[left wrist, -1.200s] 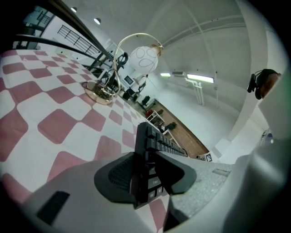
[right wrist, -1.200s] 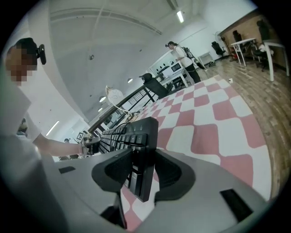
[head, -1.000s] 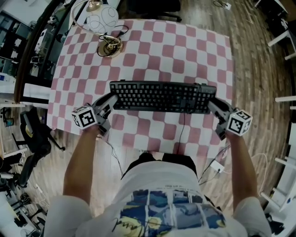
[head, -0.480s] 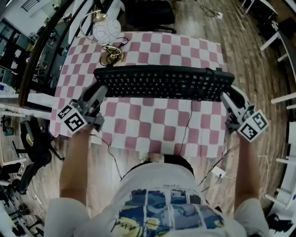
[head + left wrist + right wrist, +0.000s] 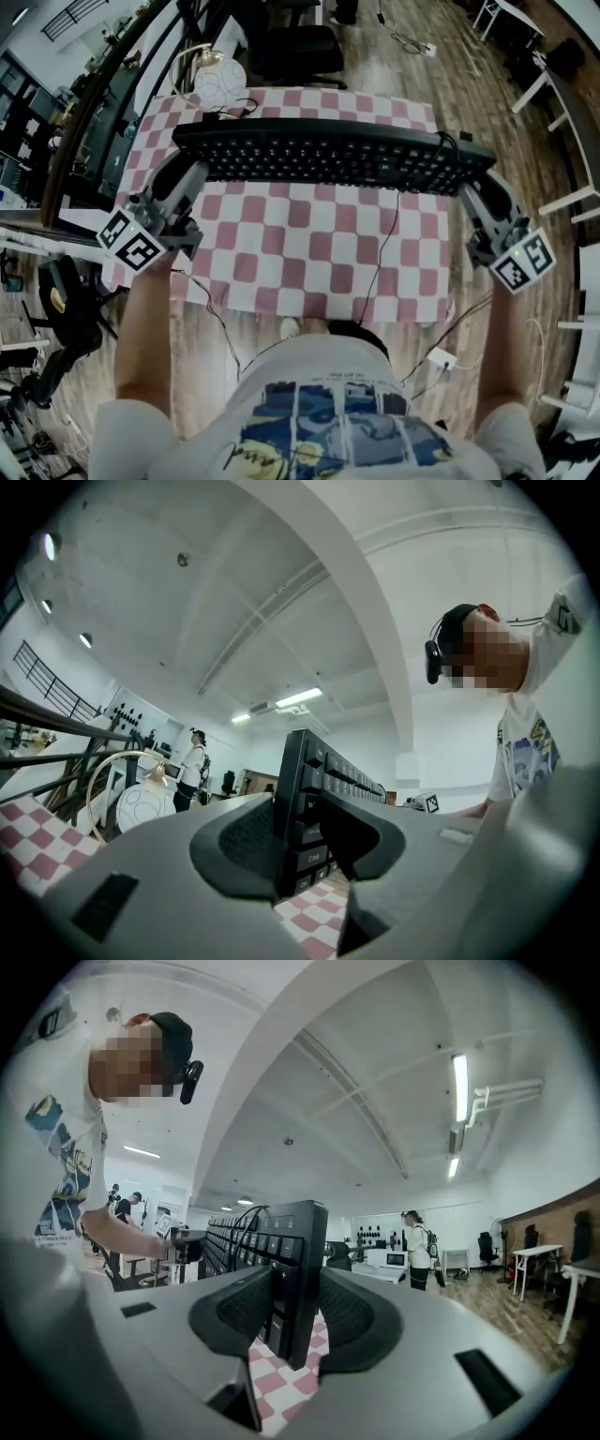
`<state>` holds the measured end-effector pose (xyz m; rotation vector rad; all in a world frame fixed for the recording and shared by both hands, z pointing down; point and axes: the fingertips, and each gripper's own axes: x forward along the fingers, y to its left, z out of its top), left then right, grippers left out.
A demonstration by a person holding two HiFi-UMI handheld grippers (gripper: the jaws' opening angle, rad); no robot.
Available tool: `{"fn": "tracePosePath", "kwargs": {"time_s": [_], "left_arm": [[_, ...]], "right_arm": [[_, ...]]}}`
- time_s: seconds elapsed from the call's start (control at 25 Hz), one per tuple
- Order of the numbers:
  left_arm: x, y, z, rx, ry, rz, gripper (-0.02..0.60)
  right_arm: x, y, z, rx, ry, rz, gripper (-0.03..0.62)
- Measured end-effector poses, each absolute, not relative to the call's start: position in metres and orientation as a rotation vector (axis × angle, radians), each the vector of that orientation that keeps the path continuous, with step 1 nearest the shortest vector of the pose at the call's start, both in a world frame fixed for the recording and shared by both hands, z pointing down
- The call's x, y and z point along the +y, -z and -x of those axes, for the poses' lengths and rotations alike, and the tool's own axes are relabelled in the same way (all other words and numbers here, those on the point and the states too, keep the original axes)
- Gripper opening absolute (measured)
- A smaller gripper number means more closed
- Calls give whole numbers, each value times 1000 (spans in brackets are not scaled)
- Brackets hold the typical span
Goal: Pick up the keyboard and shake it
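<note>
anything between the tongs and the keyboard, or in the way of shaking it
Nothing visible. The left tongs and right tongs are each shut on an end of the keyboard, which is held up off the table. Only its own cable hangs below it.

I can read nothing for certain. The keyboard [image 5: 305,799] keys carry faint legends, too blurred to make out. The scrawl on my shirt [image 5: 328,394], nearer me than the keyboard, is illegible.
</note>
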<state>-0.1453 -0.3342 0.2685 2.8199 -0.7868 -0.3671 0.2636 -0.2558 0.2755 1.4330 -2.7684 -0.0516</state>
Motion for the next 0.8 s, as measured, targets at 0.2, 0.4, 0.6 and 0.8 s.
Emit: {"fn": "tracePosePath", "kwargs": {"time_s": [0.2,0.4,0.6,0.8], "left_arm": [[-328,-245,151,-775,403,-2868,141],[-318,-228,168,-769,428,-2908,141],[-313,-205,182,-770,465,-2959,141],[-306,-197,186,-769,490,-2984,141]], "right_arm": [[-245,-247,-257,-2759,133,-1458,149],[-233,-229,-240,-2748,194,-1477,150],[-226,-208,-226,-2744,268,-1488,149],[-219,-203,-221,-2747,302,-1503,150]]}}
